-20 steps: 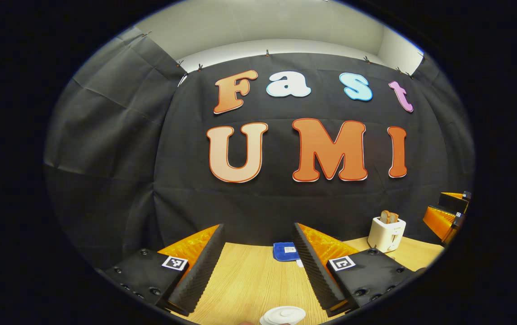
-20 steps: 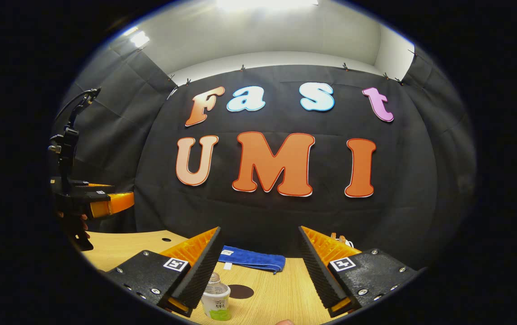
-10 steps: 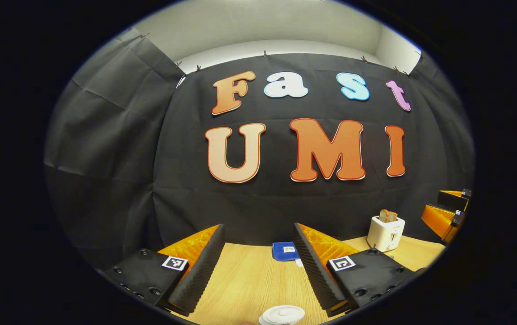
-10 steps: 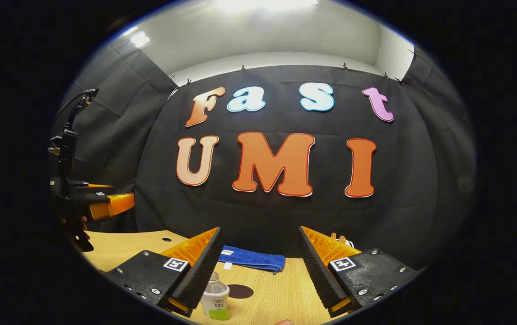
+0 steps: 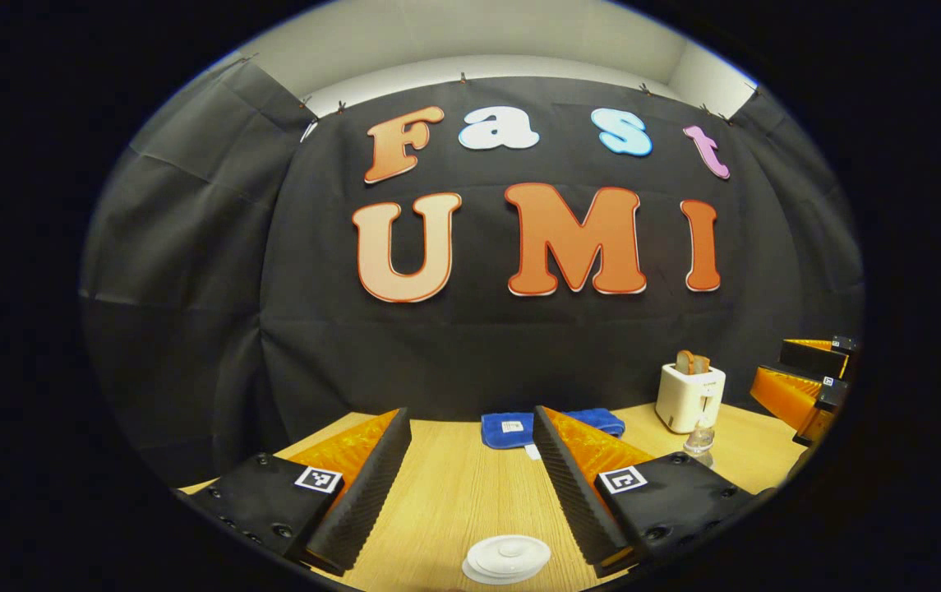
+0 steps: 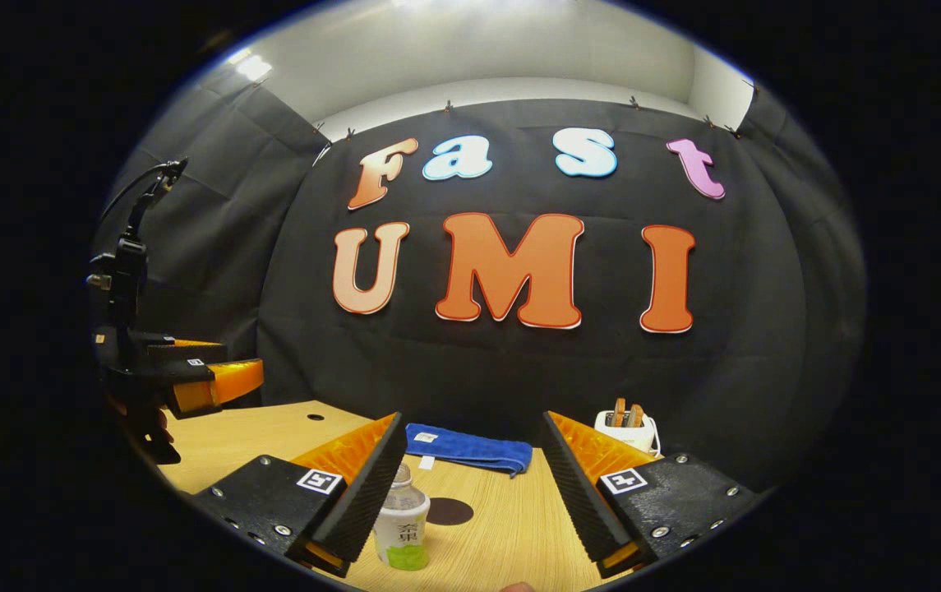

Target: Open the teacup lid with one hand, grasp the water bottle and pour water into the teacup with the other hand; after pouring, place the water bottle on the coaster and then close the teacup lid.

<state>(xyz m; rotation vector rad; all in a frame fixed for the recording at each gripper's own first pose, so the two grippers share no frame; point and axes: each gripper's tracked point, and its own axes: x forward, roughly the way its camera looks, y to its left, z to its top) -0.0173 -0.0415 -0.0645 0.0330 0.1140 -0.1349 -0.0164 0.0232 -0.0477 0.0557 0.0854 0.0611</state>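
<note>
Left gripper view: your left gripper [image 5: 470,477] hangs over the wooden table [image 5: 454,493] with its jaws spread wide and nothing between them. Nearest, at the bottom edge and between the fingers, sits the white teacup lid [image 5: 507,557], seated flat; the spread looks chosen to straddle it, so the lid-opening step is not yet done. Past the fingers a blue cloth [image 5: 507,429] lies by the wall, and further right a white toaster [image 5: 689,398] with bread stands beside a small clear bottle top. Right gripper view: your right gripper [image 6: 470,481] is likewise released and empty. The water bottle [image 6: 402,529] stands upright just beside the inner face of the left-hand finger, not clamped, probably so a small sideways shift centres it for a grasp. Just beyond it lies the dark round coaster [image 6: 449,511], bare and near, a short carry after pouring. Farther back are the cloth, the toaster, and, at far left, the other gripper over the table.
</note>
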